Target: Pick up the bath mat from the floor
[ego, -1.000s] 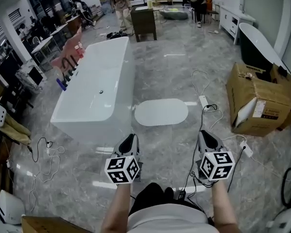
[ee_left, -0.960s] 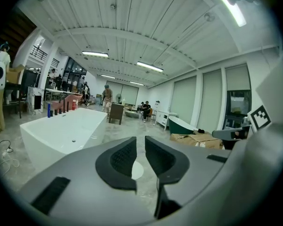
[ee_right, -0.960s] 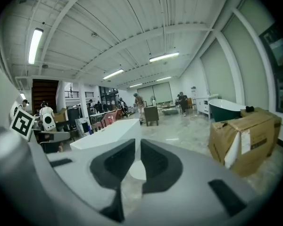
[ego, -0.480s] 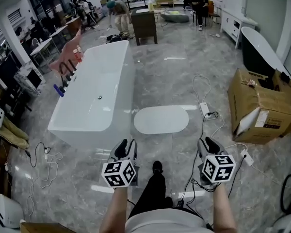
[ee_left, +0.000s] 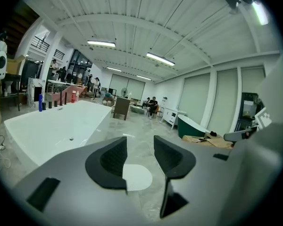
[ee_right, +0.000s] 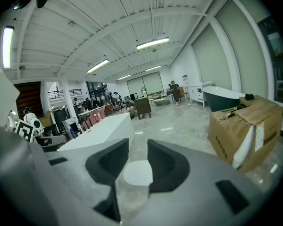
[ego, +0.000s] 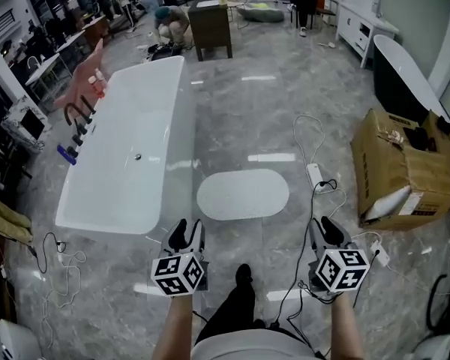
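Observation:
The bath mat (ego: 243,194) is a pale oval lying flat on the grey marble floor, just right of the white bathtub. Both grippers hover short of its near edge, well above the floor. My left gripper (ego: 186,231) points at the mat's left end; its jaws are opening and nothing is between them. My right gripper (ego: 328,229) is off to the mat's right, open and empty. In the left gripper view the mat (ee_left: 137,177) shows below the gap of the gripper (ee_left: 140,142). The right gripper view has the mat (ee_right: 137,172) between the gripper (ee_right: 137,145) pads, far off.
A long white bathtub (ego: 172,126) stands left of the mat. A cardboard box (ego: 405,171) sits at the right, a dark tub (ego: 405,73) behind it. A power strip (ego: 315,175) and cables lie right of the mat. My shoe (ego: 242,274) is between the grippers.
I have stepped forward and left, so the mat is nearer and the bathtub fills more of the left. Both grippers' jaws have parted; one foot has come forward.

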The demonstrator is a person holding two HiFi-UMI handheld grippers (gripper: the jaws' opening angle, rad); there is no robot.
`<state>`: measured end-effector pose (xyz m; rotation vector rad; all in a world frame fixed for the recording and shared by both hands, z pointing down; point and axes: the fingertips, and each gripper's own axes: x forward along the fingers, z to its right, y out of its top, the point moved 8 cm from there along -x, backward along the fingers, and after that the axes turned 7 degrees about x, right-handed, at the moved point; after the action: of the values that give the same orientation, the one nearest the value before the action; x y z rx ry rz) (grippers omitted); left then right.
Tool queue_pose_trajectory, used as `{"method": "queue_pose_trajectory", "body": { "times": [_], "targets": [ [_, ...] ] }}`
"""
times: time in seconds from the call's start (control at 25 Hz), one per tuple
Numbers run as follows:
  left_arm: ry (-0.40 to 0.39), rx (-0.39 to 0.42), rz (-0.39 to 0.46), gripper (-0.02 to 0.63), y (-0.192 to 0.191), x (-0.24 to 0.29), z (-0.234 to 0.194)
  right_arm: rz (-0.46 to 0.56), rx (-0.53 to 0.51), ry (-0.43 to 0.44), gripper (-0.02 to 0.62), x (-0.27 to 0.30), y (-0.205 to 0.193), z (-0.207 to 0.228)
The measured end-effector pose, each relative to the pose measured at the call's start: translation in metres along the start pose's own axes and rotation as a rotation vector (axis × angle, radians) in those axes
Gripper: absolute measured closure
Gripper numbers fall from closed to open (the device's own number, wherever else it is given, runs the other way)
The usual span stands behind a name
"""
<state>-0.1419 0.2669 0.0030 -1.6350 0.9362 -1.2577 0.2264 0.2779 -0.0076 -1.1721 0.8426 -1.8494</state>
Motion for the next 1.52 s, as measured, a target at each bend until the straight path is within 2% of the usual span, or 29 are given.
{"method": "queue_pose_trajectory", "body": {
  "times": [0.24, 0.52, 0.96, 1.24, 1.52],
  "targets": [
    [-0.013, -0.002, -0.039, 0.423, 0.02, 0.075, -0.035, -0.057, 0.017, -0.032, 0.485, 0.077, 0.022, -0.005],
    [-0.015, -0.033, -0.078, 0.419, 0.021, 0.126, -0.061, -0.077, 0.007, -0.08, 0.485, 0.126, 0.042, -0.001],
    [0.061, -0.048, -0.136, 0.383, -0.004, 0.192, -0.09, -0.147, -0.039, -0.043, 0.485, 0.228, 0.047, 0.017],
    [0.16, -0.072, -0.182, 0.373, -0.065, 0.256, -0.126, -0.219, -0.044, 0.035, 0.485, 0.351, 0.003, 0.046],
    [0.256, -0.105, -0.22, 0.367, -0.181, 0.319, -0.169, -0.324, -0.111, 0.141, 0.485, 0.475, -0.103, 0.074]
  ]
}}
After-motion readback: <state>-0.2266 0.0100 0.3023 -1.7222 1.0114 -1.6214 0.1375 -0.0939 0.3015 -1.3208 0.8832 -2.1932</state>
